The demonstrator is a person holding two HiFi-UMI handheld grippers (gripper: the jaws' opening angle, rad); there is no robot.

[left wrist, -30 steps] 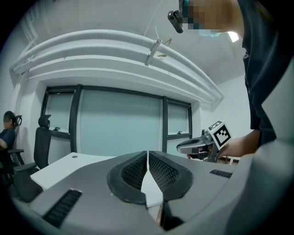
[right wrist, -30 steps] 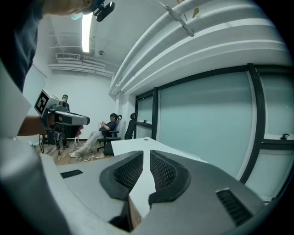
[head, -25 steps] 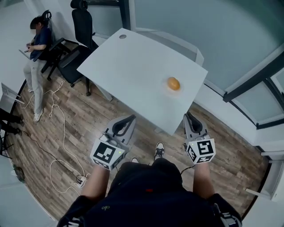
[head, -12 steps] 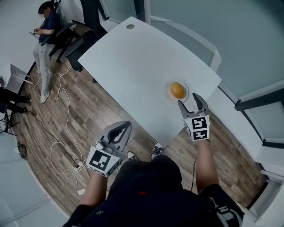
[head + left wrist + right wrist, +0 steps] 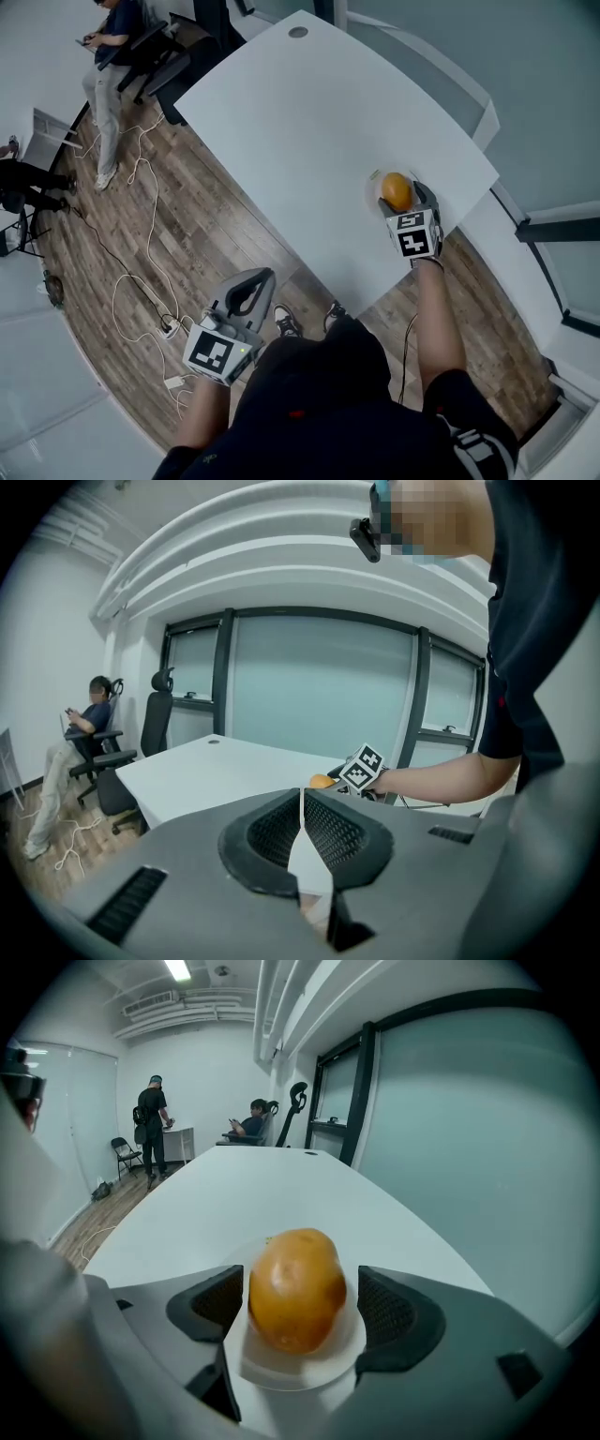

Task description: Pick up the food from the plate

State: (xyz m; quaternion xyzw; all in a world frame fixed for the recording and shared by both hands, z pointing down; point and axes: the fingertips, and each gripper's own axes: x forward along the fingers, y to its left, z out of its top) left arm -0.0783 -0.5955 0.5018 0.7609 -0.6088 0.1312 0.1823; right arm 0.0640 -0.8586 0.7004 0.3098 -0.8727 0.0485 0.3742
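Note:
An orange, roundish piece of food (image 5: 397, 190) (image 5: 296, 1288) lies on a small white plate (image 5: 372, 192) (image 5: 302, 1365) near the right corner of the white table (image 5: 309, 112). My right gripper (image 5: 404, 196) (image 5: 296, 1305) reaches over the plate with the food between its jaws. The jaws are opening, and the pads (image 5: 395, 1312) stand on either side of the food without pressing on it. My left gripper (image 5: 260, 278) (image 5: 302, 810) hangs shut and empty over the wooden floor, short of the table. Its view shows the food (image 5: 321, 781) far off.
A person sits on an office chair (image 5: 155, 52) at the far left, and cables (image 5: 141, 281) trail over the floor. Another person (image 5: 153, 1121) stands at the far end of the room. A glass wall (image 5: 450, 1138) runs along the table's right side.
My right gripper has moved from the table's near edge forward to the plate, and its jaws have opened around the food. The left gripper stays low and shut.

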